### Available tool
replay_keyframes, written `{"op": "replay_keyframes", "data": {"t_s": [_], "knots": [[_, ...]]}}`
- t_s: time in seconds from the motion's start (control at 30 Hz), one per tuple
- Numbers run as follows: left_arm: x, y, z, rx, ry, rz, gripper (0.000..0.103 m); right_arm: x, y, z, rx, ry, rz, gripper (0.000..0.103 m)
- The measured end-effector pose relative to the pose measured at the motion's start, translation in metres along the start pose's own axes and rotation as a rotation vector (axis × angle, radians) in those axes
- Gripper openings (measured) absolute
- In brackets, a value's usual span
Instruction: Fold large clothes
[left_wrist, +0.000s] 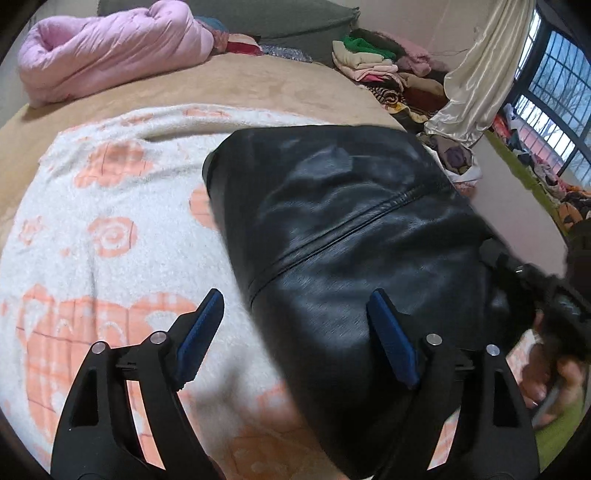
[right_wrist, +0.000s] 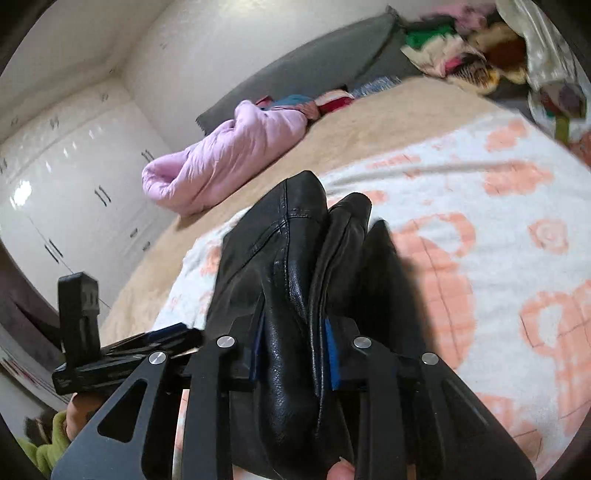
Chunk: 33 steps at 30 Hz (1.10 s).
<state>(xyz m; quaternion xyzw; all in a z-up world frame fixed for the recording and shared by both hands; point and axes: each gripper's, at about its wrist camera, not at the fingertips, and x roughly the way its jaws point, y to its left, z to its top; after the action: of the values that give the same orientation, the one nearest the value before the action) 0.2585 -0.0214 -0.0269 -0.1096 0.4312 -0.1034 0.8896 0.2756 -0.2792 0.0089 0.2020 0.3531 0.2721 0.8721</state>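
The black jacket (left_wrist: 351, 229) lay partly folded on the flowery blanket (left_wrist: 110, 229) (more folds seemed left). Right tongs (right_wrist: 295, 347) pinched its bunched edge; left tongs (left_wrist: 295, 332) hung apart above it.

Here's the bed (left_wrist: 258, 85), covered in a tan plush spread, and over its near part lies a white fleecy blanket (left_wrist: 110, 229) with orange-pink flower prints. On that blanket, towards the right, rests the black leather jacket (left_wrist: 351, 221), folded into a thick block. Far left on the tan spread, a pink quilt (left_wrist: 107, 48) sits rolled up. Far right, by the bed's edge, a heap of mixed clothes (left_wrist: 373, 62), and grey pillows (left_wrist: 295, 22) lean along the far side
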Motion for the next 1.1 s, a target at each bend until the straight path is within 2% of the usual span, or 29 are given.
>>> {"op": "replay_keyframes", "data": {"t_s": [0.07,0.13,0.2,0.3,0.33,0.37,0.43,0.53,0.6,0.7,0.77,0.83,0.93,1.1], "knots": [[0.013,-0.003,-0.006,0.0,0.038,0.011,0.081,0.016,-0.034,-0.01,0.081,0.043,0.004,0.026],[0.023,-0.005,-0.012,-0.016,0.058,0.003,0.082,0.023,-0.05,-0.019,0.11,0.055,-0.006,0.035],[0.027,-0.006,-0.014,-0.035,0.058,-0.006,0.082,0.028,-0.059,-0.028,0.089,0.05,-0.058,0.043],[0.031,-0.013,-0.015,-0.035,0.06,0.011,0.082,0.032,-0.06,-0.031,0.051,0.064,-0.127,0.049],[0.032,-0.015,-0.015,-0.035,0.065,0.014,0.084,0.032,-0.059,-0.031,0.049,0.063,-0.142,0.062],[0.034,-0.017,-0.015,-0.027,0.077,0.01,0.086,0.03,-0.059,-0.031,0.052,0.064,-0.17,0.067],[0.037,-0.024,-0.017,0.0,0.084,0.017,0.086,0.026,-0.063,-0.03,0.074,0.069,-0.165,0.08],[0.037,-0.029,-0.018,0.024,0.08,0.026,0.086,0.013,-0.062,-0.027,0.076,0.066,-0.149,0.09],[0.038,-0.029,-0.017,0.02,0.084,0.024,0.086,0.008,-0.059,-0.025,0.056,0.097,-0.121,0.094],[0.037,-0.028,-0.018,0.025,0.083,0.027,0.086,0.012,-0.061,-0.029,0.069,0.156,-0.055,0.094],[0.036,-0.028,-0.018,0.026,0.083,0.029,0.086,0.019,-0.067,-0.034,0.101,0.205,-0.048,0.084],[0.038,-0.03,-0.018,0.027,0.094,0.023,0.086,0.028,-0.08,-0.04,0.172,0.24,-0.002,0.066],[0.04,-0.032,-0.019,0.039,0.098,0.029,0.086,0.028,-0.083,-0.045,0.215,0.256,0.041,0.052],[0.037,-0.032,-0.019,0.061,0.101,0.041,0.086,0.017,-0.073,-0.058,0.288,0.216,0.025,0.049]]}}
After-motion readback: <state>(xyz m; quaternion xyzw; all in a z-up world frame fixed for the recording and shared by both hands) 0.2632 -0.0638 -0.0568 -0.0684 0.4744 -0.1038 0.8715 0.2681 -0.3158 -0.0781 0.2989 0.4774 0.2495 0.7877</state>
